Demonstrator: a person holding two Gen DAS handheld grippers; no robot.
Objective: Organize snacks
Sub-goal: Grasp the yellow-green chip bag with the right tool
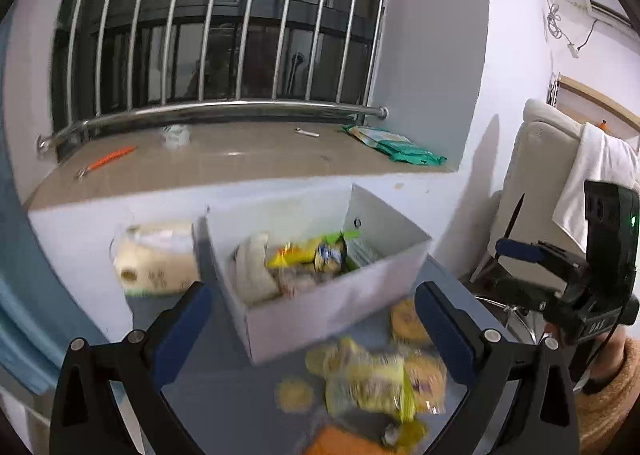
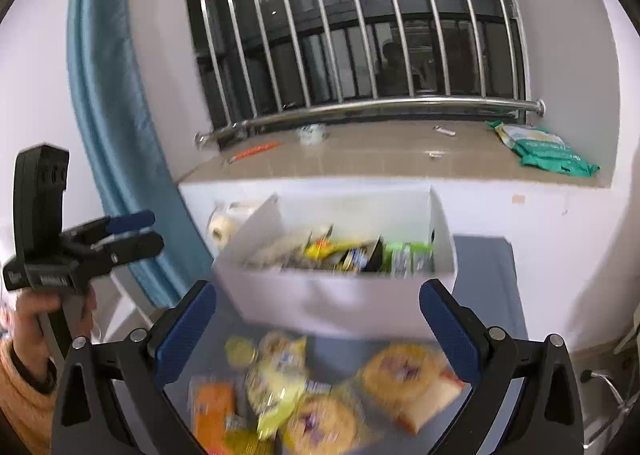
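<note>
An open white box stands on the grey table and holds several snack packets, yellow, blue and green. Loose snacks lie in front of it: yellow bags, round pastries in clear wrap and an orange pack. My left gripper hangs open above the loose snacks, with nothing between its pads. My right gripper is beside it to the right, also open and not holding anything. Both views are blurred.
A pack of toilet rolls sits left of the box against the wall. The windowsill above carries green packets and an orange pen. A blue curtain hangs left; a towel-draped chair stands right.
</note>
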